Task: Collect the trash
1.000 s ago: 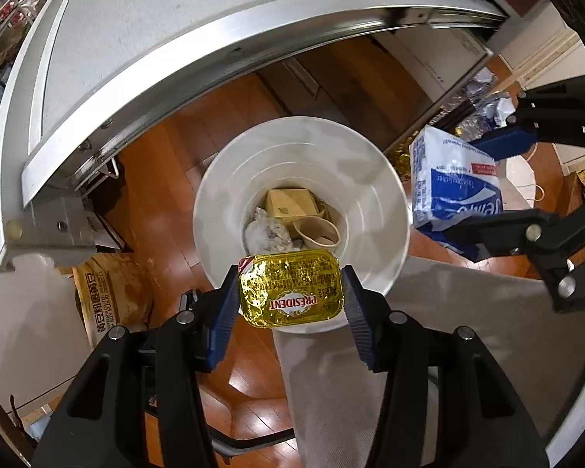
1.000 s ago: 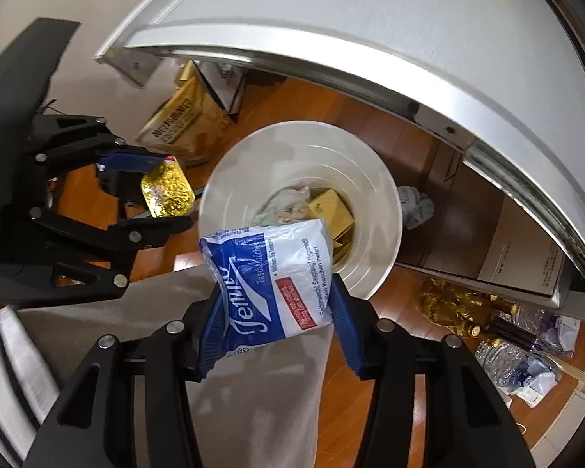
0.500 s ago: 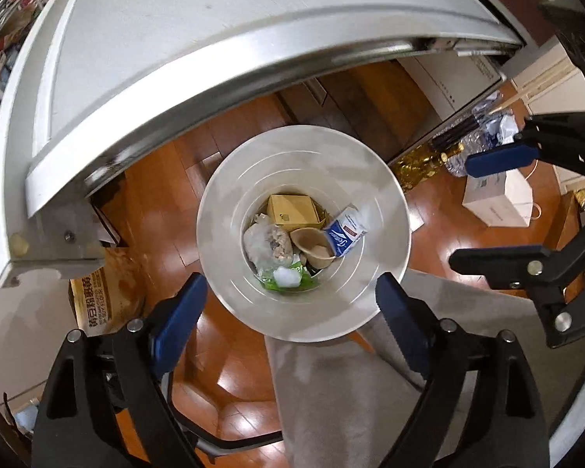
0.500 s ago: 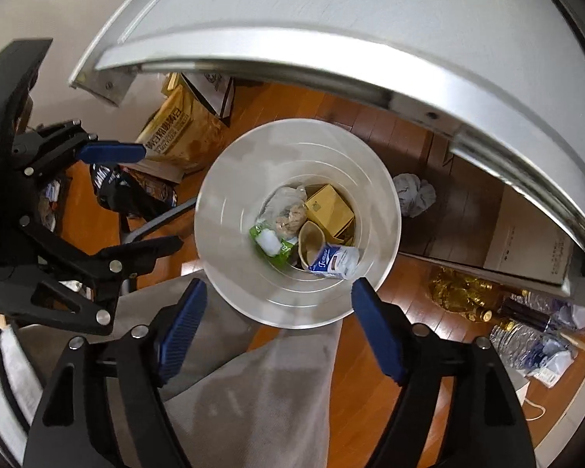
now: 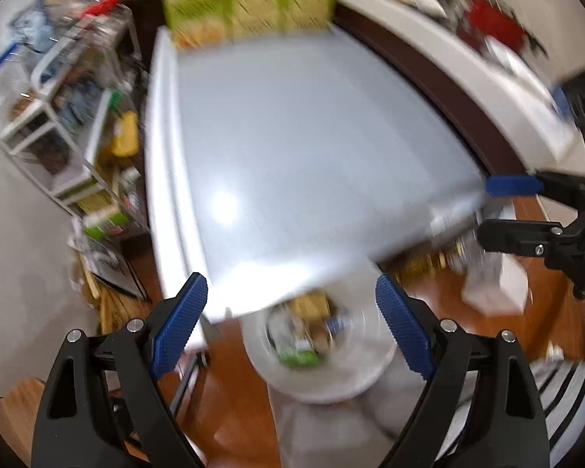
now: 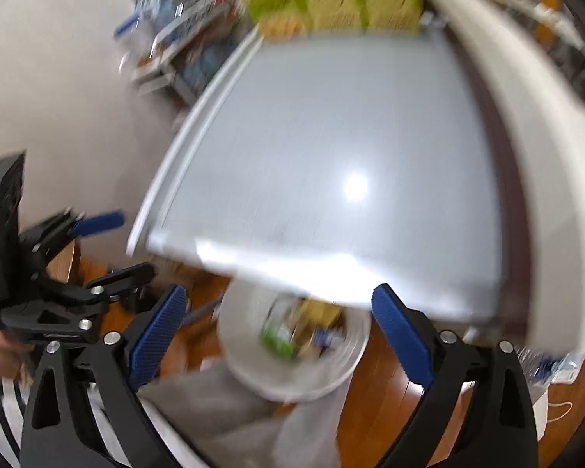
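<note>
Both loads are gone: the left gripper (image 5: 291, 321) and right gripper (image 6: 279, 321) gape wide, empty. Views swing up from the bin (image 5: 374, 366), lower centre, to the table (image 5: 312, 148); likely hunting more trash.

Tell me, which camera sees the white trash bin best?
The left wrist view: the white trash bin shows more of its rim and blurred contents. The right wrist view shows it blurrier, partly under the table edge.
</note>
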A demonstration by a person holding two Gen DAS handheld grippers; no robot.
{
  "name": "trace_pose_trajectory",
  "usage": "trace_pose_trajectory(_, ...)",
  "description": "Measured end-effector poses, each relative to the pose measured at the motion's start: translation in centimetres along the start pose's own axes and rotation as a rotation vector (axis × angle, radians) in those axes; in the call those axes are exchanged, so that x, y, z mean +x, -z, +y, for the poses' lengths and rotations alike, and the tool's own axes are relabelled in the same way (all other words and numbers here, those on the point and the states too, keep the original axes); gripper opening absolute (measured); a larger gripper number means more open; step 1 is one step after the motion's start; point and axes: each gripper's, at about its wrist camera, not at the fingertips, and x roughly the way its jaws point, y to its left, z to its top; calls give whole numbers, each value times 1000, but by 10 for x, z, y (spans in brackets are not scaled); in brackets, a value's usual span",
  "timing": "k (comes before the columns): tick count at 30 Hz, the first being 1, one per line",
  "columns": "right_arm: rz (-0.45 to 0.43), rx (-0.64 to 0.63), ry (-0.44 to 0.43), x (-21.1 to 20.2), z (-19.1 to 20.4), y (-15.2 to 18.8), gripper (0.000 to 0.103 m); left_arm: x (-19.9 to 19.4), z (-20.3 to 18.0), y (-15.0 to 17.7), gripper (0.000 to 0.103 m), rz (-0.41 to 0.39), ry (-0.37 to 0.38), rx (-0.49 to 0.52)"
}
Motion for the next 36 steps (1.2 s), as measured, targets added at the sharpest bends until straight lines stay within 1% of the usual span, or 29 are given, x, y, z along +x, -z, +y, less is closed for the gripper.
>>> trace_pose_trajectory(2, -114, -15, 40, -13, 0, -13, 96, -6, 9, -10, 89, -61, -14, -30)
trace_pose_trajectory(3, -174, -30, 66, -19, 0, -19, 96, -10, 15, -17, 89, -107, -36, -49)
trace_pose_trajectory(4, -220, -42, 92, -23, 1, -23, 98, -11, 20, -21, 89, -133, -59, -63)
trace_pose_trajectory(6, -306, -63, 144, -30, 3, -32, 98, -13, 27, -31, 89, -166, -104, -93)
trace_pose_trajectory(8, -351, -70, 172, -31, 3, -36, 98, -13, 33, -38, 90, -186, -132, -128)
trace_pose_trajectory(11, -355, -60, 175, -25, -1, -43, 98, -13, 42, -44, 99, -205, -149, -183)
trace_pose_trajectory(13, -345, -46, 182, -18, -3, -48, 98, -12, 46, -45, 99, -230, -134, -209)
trace_pose_trajectory(14, -342, -36, 184, -14, -5, -48, 98, -10, 48, -47, 99, -229, -134, -215)
trace_pose_trajectory(19, -326, -12, 199, -4, -9, -50, 98, 4, 52, -46, 99, -197, -187, -205)
trace_pose_trajectory(22, -314, -2, 203, 2, -10, -49, 98, 8, 55, -45, 99, -187, -187, -214)
trace_pose_trajectory(31, -296, 13, 192, 10, -13, -52, 98, 8, 61, -46, 99, -203, -197, -235)
trace_pose_trajectory(36, -305, 11, 199, 9, -12, -55, 98, 9, 63, -46, 99, -198, -199, -244)
